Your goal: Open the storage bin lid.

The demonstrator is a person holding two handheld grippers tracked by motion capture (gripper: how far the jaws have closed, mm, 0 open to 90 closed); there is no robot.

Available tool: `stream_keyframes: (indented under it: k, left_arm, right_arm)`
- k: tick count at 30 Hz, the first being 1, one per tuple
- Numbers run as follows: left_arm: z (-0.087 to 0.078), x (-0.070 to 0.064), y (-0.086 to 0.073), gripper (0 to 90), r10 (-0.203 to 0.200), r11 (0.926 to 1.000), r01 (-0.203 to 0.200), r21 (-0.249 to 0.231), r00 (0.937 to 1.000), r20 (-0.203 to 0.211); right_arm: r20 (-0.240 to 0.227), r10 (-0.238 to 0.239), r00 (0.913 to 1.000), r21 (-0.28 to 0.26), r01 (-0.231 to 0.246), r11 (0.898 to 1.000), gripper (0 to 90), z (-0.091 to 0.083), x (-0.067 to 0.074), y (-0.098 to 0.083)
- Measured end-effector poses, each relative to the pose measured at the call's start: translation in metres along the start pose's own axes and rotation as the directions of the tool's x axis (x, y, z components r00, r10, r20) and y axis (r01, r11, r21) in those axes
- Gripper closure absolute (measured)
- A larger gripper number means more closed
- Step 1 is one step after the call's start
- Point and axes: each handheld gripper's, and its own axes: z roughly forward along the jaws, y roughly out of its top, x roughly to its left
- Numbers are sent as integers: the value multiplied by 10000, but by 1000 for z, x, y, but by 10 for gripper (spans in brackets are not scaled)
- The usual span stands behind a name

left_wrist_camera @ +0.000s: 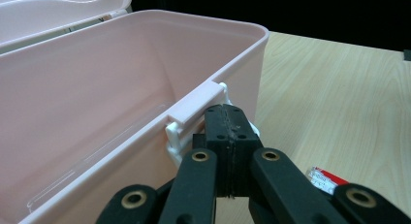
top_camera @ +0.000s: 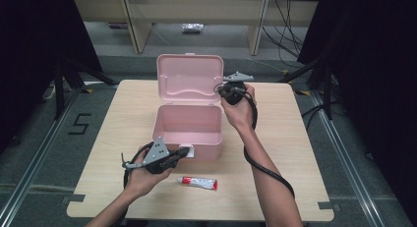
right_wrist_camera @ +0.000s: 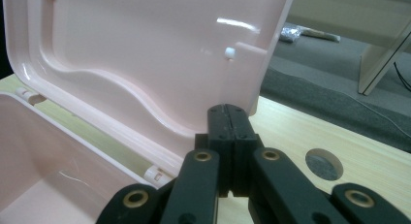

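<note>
Lid (top_camera: 189,77) of the pink box (top_camera: 188,131) is met by the right gripper (top_camera: 227,87), pressed together; the left gripper (top_camera: 183,154), likewise pressed together, is set at the white latch (left_wrist_camera: 175,135).

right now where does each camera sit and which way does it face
High view: above the person's side, looking forward and down at the table; both forearms, left tool, right tool.
Left gripper view: on the left tool, shut, facing the box front latch.
Right gripper view: on the right tool, shut, facing the lid.
All share the box.
</note>
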Motion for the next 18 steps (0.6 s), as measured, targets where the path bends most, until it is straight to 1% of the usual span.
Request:
stream_keyframes:
  k: [1, 2, 3, 5, 6, 7, 8, 9, 10, 11, 13, 14, 15, 17, 18]
  left_arm:
    - [0, 0, 0, 896, 19, 10000, -19, -47, 10000, 36]
    - [0, 0, 0, 896, 20, 10000, -20, -53, 10000, 43]
    - [0, 0, 0, 896, 14, 10000, -14, -50, 10000, 42]
    - [0, 0, 0, 896, 49, 10000, -49, -26, 10000, 44]
    - [0, 0, 0, 896, 41, 10000, -41, -14, 10000, 42]
    - [0, 0, 0, 896, 41, 10000, -41, -14, 10000, 42]
    - [0, 0, 0, 896, 35, 10000, -35, -15, 10000, 42]
    - [0, 0, 0, 896, 44, 10000, -44, -15, 10000, 42]
    - [0, 0, 0, 896, 33, 10000, -33, -30, 10000, 41]
    - [0, 0, 0, 896, 25, 10000, -25, -37, 10000, 34]
    - [0, 0, 0, 896, 26, 10000, -26, -49, 10000, 33]
    - [0, 0, 0, 896, 39, 10000, -39, -40, 10000, 36]
    - [0, 0, 0, 896, 45, 10000, -45, -29, 10000, 40]
    - [0, 0, 0, 896, 32, 10000, -32, -19, 10000, 57]
    - [0, 0, 0, 896, 37, 10000, -36, -16, 10000, 41]
  right_arm:
    - [-66, 73, 10000, 87, -72, 9999, 900, 0, 1, 0]
    - [-14, 58, 10000, 108, -58, 9999, 900, 1, 1, -1]
    - [-29, 31, 10000, 213, -30, 9998, 900, 1, 0, -1]
    - [-59, -10, 10000, 253, 11, 9997, 900, 2, -1, -1]
    - [-75, 168, 9998, 227, -166, 9996, 900, 3, 0, -3]
    - [38, -114, 9999, 308, 113, 9995, 900, 2, -1, -2]
    - [-27, 31, 10000, 351, -30, 9994, 900, 2, 0, -3]
    - [-32, 47, 10000, 261, -47, 9996, 900, 5, 0, -4]
    - [-71, 95, 9999, 284, -93, 9996, 900, 5, 0, -5]
    - [-39, 13, 10000, 369, -12, 9993, 900, 5, -1, -5]
    - [-87, 35, 10000, 455, -31, 9990, 900, 6, -1, -6]
    - [-73, 164, 9998, 468, -160, 9988, 900, 7, 0, -6]
    - [-81, 29, 10000, 463, -26, 9989, 900, 7, -1, -7]
    - [-109, 33, 9999, 440, -28, 9990, 900, 9, -1, -8]
    - [-18, -89, 10000, 492, 90, 9987, 900, 9, -1, -7]
